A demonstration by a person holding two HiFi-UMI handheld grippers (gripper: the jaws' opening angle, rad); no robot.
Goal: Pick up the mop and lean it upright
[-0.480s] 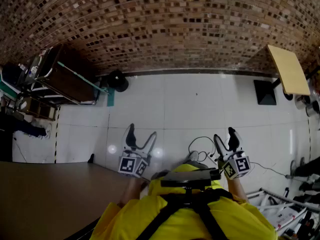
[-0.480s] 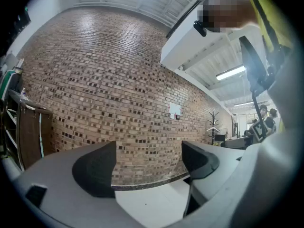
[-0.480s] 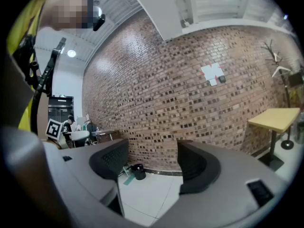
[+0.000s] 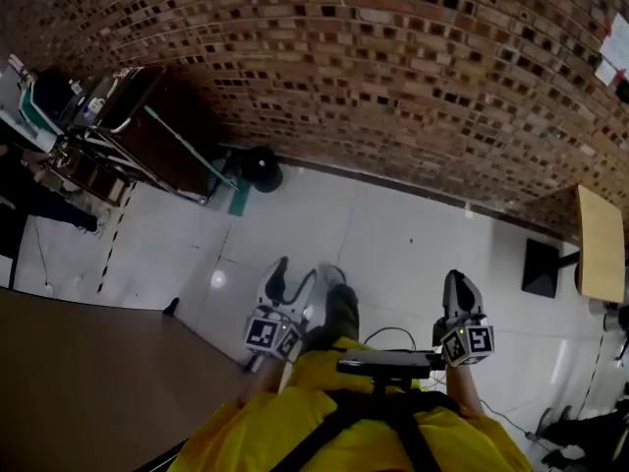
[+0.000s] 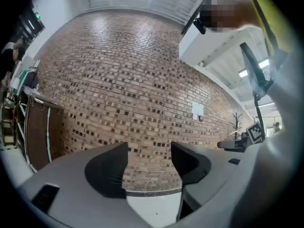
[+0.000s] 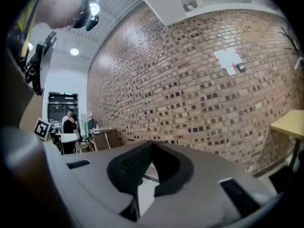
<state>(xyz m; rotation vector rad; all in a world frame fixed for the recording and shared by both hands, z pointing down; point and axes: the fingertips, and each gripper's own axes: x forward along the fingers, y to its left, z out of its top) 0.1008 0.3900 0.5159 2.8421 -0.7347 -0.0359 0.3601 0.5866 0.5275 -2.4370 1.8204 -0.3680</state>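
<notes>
we hold the left hand-held gripper [image 4: 294, 281] with jaws apart and empty, the right hand-held gripper [image 4: 459, 285] with jaws together, both over the floor [image 4: 393, 234], facing the brick wall [image 4: 344, 57].

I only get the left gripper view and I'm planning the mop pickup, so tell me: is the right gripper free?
Observer: Yes. The right gripper is shut, with nothing between its jaws.
Operator: Anything on the floor ahead that I might miss?
Observer: The head view shows a round black object on the floor at the foot of the brick wall, ahead and to the left.
Operator: And off to the right?
Observer: A yellow-topped table stands near the wall on the right side.
</notes>
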